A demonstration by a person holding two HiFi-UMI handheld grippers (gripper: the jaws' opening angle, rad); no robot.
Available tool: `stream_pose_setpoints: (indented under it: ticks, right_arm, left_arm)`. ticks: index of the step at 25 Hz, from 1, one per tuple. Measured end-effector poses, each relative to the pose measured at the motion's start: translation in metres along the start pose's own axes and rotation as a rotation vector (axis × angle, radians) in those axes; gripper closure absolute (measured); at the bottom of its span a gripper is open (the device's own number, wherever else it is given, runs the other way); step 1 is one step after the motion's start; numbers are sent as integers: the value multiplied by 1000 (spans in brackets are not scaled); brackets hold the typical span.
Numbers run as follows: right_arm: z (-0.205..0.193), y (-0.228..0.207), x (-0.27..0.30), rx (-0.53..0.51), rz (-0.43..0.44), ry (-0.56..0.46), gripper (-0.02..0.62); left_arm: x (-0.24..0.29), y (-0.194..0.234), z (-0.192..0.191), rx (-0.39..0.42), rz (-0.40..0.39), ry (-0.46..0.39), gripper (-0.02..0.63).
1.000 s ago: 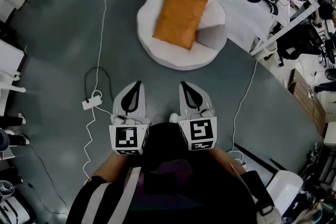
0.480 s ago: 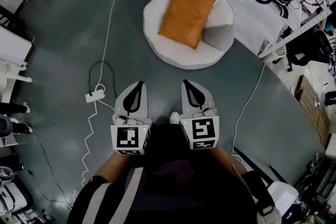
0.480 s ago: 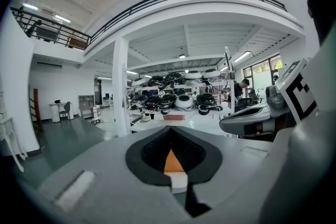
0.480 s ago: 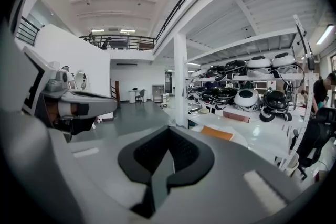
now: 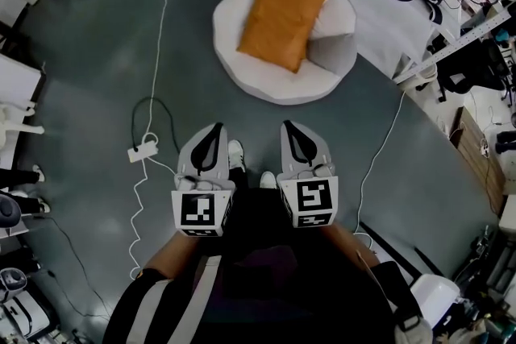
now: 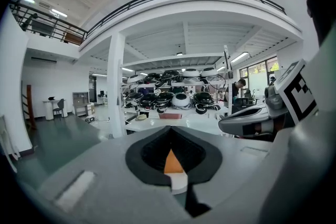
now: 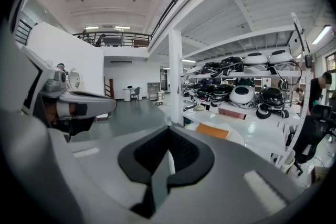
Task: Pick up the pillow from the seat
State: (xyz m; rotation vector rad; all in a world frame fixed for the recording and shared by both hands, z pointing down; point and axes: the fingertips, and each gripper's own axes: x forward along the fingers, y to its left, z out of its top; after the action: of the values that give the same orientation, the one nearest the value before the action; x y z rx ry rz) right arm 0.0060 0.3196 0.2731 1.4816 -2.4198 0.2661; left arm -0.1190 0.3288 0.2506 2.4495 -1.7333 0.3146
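An orange pillow (image 5: 282, 21) lies on a round white seat (image 5: 262, 80) at the top of the head view, on the grey floor. My left gripper (image 5: 211, 130) and right gripper (image 5: 289, 127) are held side by side close to my body, well short of the seat, both shut and empty. In the left gripper view a sliver of the pillow (image 6: 172, 162) shows through the gap of the closed jaws. The right gripper view has the pillow (image 7: 212, 130) right of its jaws, on the seat (image 7: 235, 136).
A white cable and power strip (image 5: 142, 152) lie on the floor left of my grippers; another cable (image 5: 379, 153) runs on the right. White tables (image 5: 387, 12) with helmets stand behind the seat. My shoes (image 5: 235, 153) show between the grippers.
The view has shifted slightly; the seat and pillow sit a little more to the left. A shoe has stepped forward between the grippers. Both grippers stay shut in the same pose.
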Motion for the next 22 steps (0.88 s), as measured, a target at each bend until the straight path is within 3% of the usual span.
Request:
stream_pose_setpoints:
  ticks: [22]
  right_arm:
    - [50,-41,131,46,-264,47,592]
  left_arm:
    - [158,81,35,6,-276,-31,604]
